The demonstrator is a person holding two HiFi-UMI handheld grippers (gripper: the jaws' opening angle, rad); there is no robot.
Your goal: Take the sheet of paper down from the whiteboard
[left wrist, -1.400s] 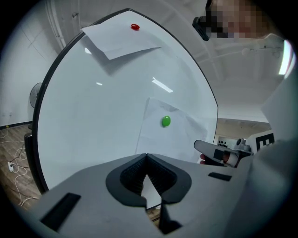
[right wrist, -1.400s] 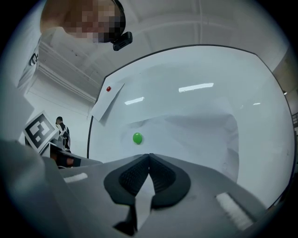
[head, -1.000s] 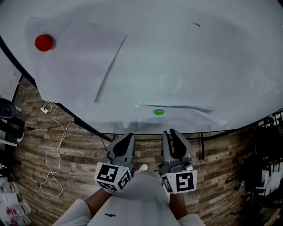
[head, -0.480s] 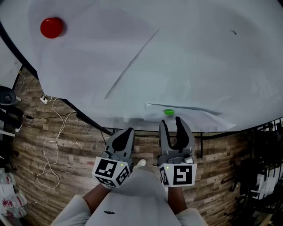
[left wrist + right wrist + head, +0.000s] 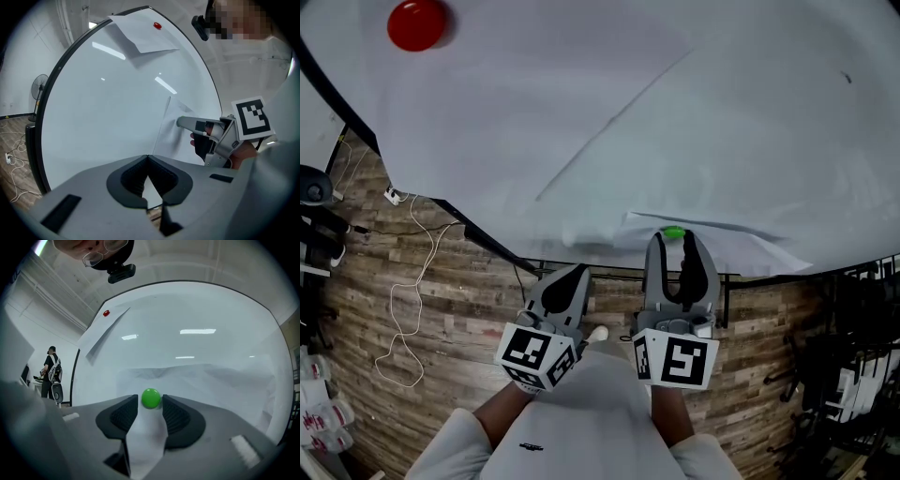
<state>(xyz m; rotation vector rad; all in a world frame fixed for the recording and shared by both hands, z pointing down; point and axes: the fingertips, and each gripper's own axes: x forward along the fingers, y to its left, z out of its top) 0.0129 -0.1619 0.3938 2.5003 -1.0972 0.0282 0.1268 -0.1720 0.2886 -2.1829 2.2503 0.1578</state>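
A white sheet [image 5: 727, 246] hangs low on the whiteboard [image 5: 769, 112], pinned by a green magnet [image 5: 673, 233]. My right gripper [image 5: 674, 240] is open and level, its two fingers either side of that magnet. In the right gripper view the green magnet [image 5: 150, 398] sits between the pad tips of the right gripper [image 5: 150, 402], with thin gaps on both sides. My left gripper [image 5: 571, 280] is shut and empty, below the board's lower edge and left of the right one. A second sheet [image 5: 516, 94] hangs higher up under a red magnet [image 5: 417, 23].
The floor is wood plank, with a white cable [image 5: 403, 309] and a fan [image 5: 314, 187] at the left. Dark racks [image 5: 853, 356] stand at the right. A person [image 5: 50, 369] stands far off, left of the board, in the right gripper view.
My right gripper's jaws have spread wide and it has moved up so that the green magnet lies between its fingertips. The board looks closer. My left gripper has stayed shut and nearly still.
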